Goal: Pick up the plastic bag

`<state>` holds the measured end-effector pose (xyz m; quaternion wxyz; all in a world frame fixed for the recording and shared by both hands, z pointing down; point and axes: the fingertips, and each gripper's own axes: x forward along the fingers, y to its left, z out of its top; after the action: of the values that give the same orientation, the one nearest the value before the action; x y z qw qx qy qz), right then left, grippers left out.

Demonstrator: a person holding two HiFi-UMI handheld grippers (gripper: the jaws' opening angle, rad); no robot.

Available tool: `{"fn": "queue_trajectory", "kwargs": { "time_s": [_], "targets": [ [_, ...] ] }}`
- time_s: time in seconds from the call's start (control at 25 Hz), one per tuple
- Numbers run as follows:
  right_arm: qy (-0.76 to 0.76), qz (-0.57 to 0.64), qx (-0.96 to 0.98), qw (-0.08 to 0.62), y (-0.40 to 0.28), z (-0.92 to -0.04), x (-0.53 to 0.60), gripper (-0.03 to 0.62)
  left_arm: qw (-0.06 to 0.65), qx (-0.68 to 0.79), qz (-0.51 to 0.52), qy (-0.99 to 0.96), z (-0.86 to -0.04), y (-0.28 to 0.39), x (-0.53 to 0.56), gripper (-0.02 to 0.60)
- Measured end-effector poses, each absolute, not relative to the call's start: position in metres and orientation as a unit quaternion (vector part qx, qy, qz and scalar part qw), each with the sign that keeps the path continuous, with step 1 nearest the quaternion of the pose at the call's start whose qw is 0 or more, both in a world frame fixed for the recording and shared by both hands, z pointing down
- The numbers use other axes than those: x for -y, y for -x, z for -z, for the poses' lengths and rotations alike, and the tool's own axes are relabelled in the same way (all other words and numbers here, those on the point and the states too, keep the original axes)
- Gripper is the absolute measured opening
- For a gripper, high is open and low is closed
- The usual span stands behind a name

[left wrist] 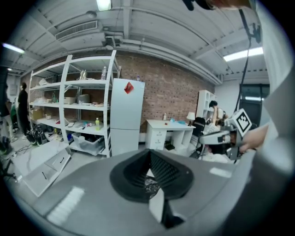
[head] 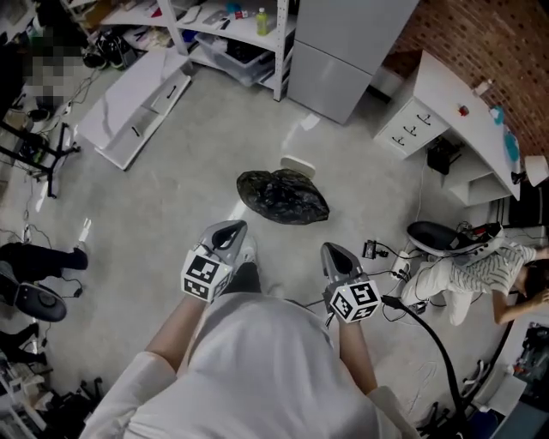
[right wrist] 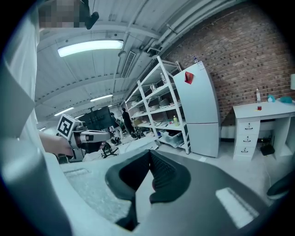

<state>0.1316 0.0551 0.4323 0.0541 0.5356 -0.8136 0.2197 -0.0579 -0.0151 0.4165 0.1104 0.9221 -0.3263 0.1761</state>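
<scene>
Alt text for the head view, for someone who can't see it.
A dark crumpled plastic bag lies on the grey floor, ahead of a person's two grippers. The left gripper and right gripper both have shut jaws and hold nothing. White shelving, a tall cabinet and a desk stand beyond.

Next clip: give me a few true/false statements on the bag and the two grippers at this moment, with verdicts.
1. The plastic bag lies crumpled on the floor. True.
2. The left gripper is shut on the bag. False: its jaws are together on nothing, and the bag lies ahead of it, apart.
3. The right gripper has its jaws together and holds nothing. True.
4. The bag is white. False: it is black.
</scene>
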Motion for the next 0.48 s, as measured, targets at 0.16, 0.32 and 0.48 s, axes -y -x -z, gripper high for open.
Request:
{"fn": "queue_trajectory", "kwargs": {
  "time_s": [0.16,0.32,0.48],
  "targets": [
    [-0.551,-0.223,0.802,0.061,-0.127,-0.433,-0.022,0.000,0.107,0.311,-0.184,-0.926,-0.419,0.064,0.054,0.003],
    [-0.571,-0.226,0.786,0.070,-0.124,-0.438,0.009,0.000,0.108,0.291,-0.193,-0.931,-0.426,0.072,0.094,0.003],
    [-0.590,-0.232,0.770,0.073,-0.116,-0.441,0.042,0.000,0.106,0.272,-0.203,-0.935,-0.431,0.082,0.135,0.003]
  ]
}}
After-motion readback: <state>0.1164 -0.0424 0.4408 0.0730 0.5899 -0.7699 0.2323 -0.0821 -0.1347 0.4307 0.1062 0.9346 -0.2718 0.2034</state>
